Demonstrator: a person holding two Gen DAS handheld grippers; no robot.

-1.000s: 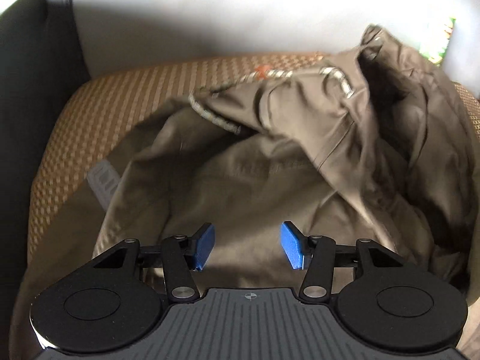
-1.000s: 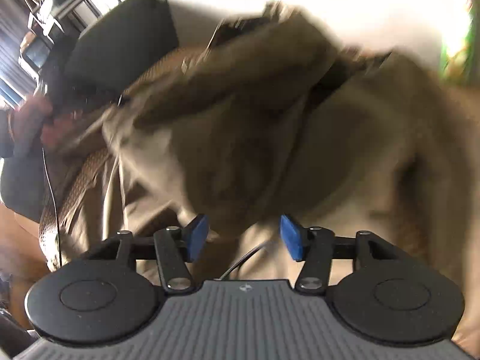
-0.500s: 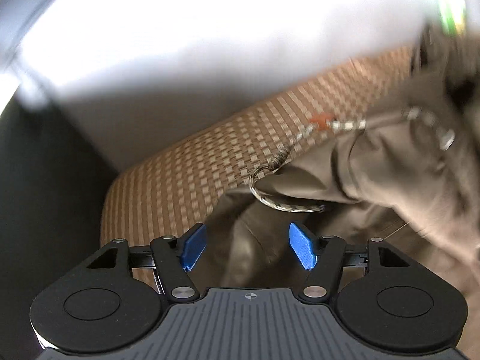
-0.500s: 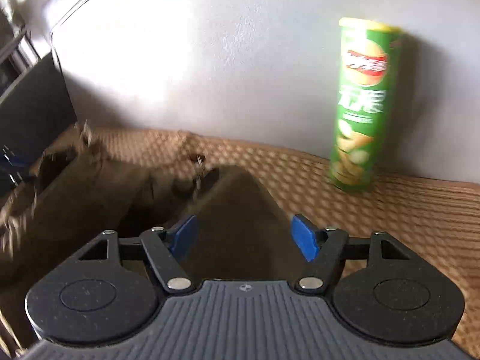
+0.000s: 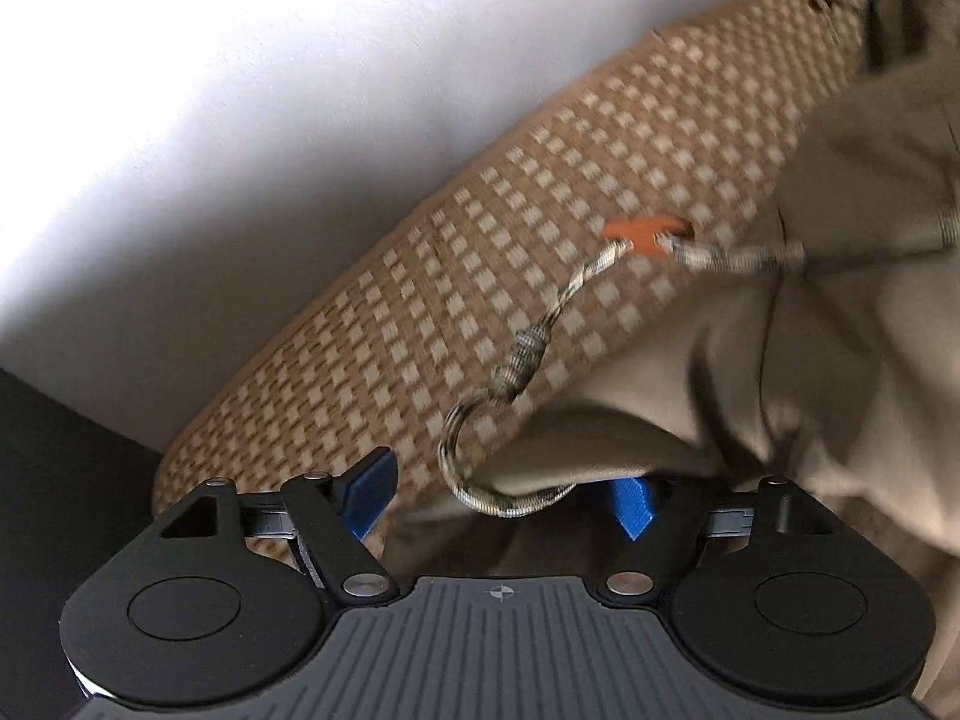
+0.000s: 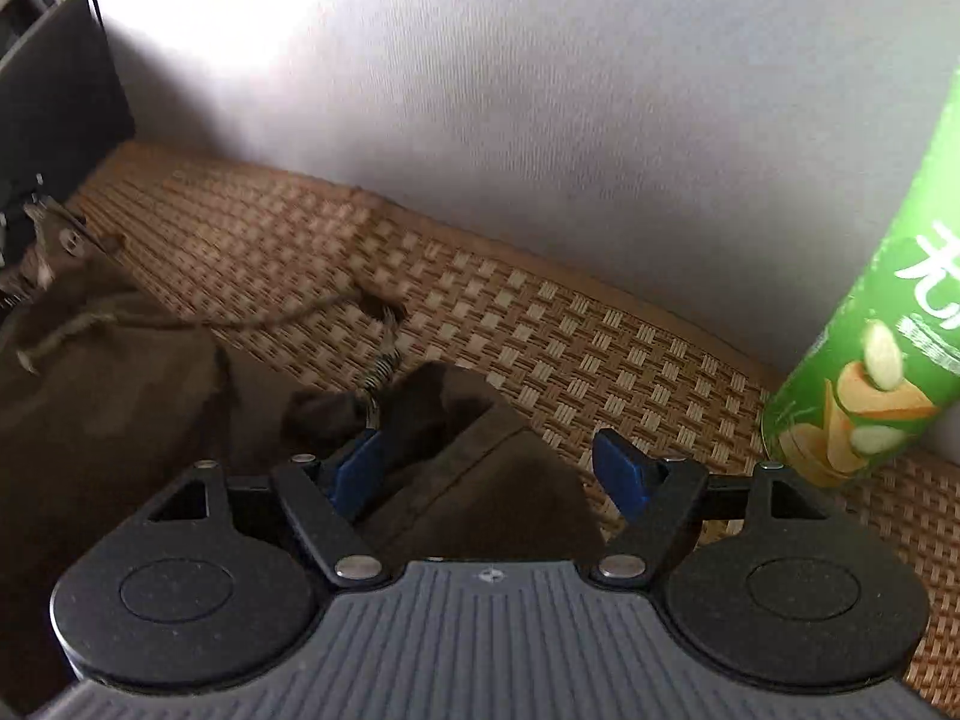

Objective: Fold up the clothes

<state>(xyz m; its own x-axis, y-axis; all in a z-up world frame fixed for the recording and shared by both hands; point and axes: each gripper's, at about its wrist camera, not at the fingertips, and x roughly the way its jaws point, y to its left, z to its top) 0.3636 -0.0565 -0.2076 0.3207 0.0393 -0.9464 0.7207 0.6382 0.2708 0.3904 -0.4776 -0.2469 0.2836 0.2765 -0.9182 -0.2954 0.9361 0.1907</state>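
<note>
Lying bunched on a woven checkered mat (image 5: 492, 276), the khaki-brown garment (image 5: 840, 312) fills the right side of the left wrist view, its folds blurred. A speckled drawcord (image 5: 528, 354) runs out of the cloth, passes through an orange cord stopper (image 5: 639, 234) resting on the mat, and loops back under a fold of fabric just ahead of the left gripper (image 5: 510, 495). That gripper's jaws are spread wide; a lip of cloth and the cord loop sit between the 2 blue pads, the right pad (image 5: 633, 504) partly covered by fabric, and whether either pad touches the cloth cannot be told. In the right wrist view the garment (image 6: 120, 396) lies dark and in shadow over the left and lower centre of the mat (image 6: 540, 336), with the cord (image 6: 288, 315) trailing across the weave toward a small metal spring-like piece (image 6: 381, 369) beside a fold. The right gripper (image 6: 492, 471) also has its jaws spread wide; a ridge of fabric rises between them, close against the left blue pad (image 6: 354, 471), while the right pad (image 6: 618, 471) hangs over bare mat. A green chip canister (image 6: 876, 348) stands upright on the mat at far right, against the pale wall (image 6: 480, 90). A dark panel (image 5: 60, 480) borders the mat on the left.
</note>
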